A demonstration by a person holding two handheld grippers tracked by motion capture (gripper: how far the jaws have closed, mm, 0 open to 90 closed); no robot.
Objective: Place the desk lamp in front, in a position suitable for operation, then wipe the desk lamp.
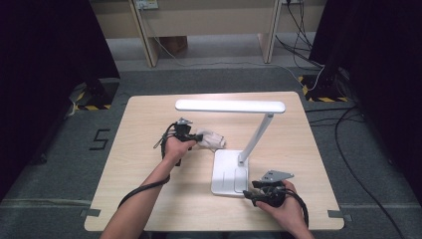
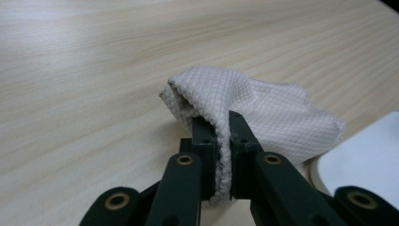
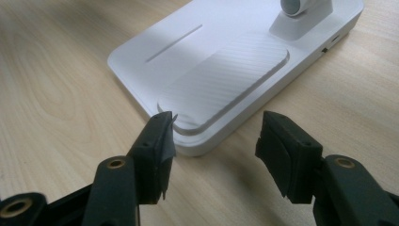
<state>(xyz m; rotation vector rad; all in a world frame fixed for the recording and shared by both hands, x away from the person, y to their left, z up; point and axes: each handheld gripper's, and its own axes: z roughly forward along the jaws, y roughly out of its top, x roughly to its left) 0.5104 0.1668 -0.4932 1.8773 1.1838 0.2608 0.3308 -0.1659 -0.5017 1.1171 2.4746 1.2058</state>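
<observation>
The white lamp stands on the counter, just right of your cloth. Your left fingers pinch the cloth. Your right fingers are spread around the lamp base's near corner.

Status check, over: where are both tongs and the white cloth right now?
Left tongs shut on white cloth, on table. Right tongs open, at desk lamp base, not gripping. Nothing in the way.
</observation>
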